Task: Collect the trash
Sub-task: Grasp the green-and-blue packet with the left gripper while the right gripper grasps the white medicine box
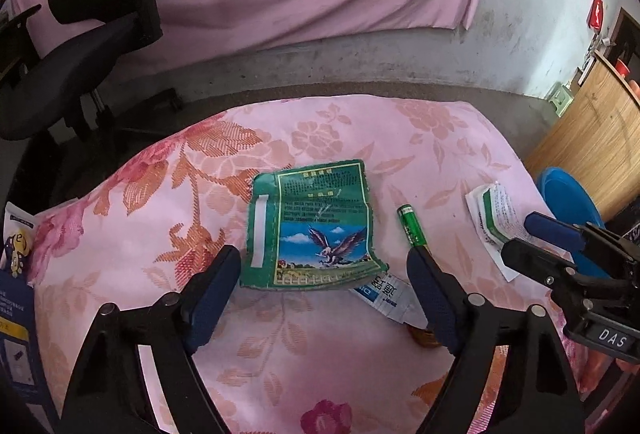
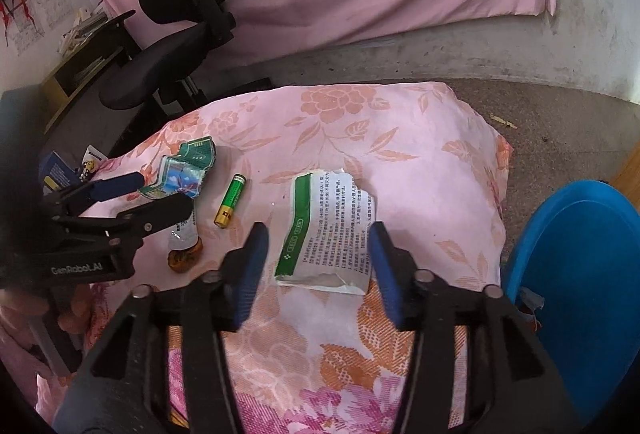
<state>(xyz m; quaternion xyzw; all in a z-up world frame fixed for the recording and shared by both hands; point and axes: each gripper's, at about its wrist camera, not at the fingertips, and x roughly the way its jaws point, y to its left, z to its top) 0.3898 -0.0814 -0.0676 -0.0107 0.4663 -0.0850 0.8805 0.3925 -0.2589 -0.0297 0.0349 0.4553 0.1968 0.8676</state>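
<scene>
Both tongs are gaping wide, gripping nothing: the left tongs [image 1: 324, 274] are straddling the green packet [image 1: 312, 226], the right tongs [image 2: 316, 250] the white leaflet [image 2: 328, 230] (both lying flat on the pink flowered cloth [image 2: 400, 153]), a green battery [image 2: 231, 199] lying between them, a blue bin [image 2: 580, 266] sitting beside the cloth

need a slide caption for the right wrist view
Open right tool poised over a torn white-and-green wrapper on a floral cloth, green battery alongside.

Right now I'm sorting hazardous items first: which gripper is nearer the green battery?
Left. The left gripper has one finger tip right beside the green battery; the right gripper straddles the white leaflet, farther away.
</scene>
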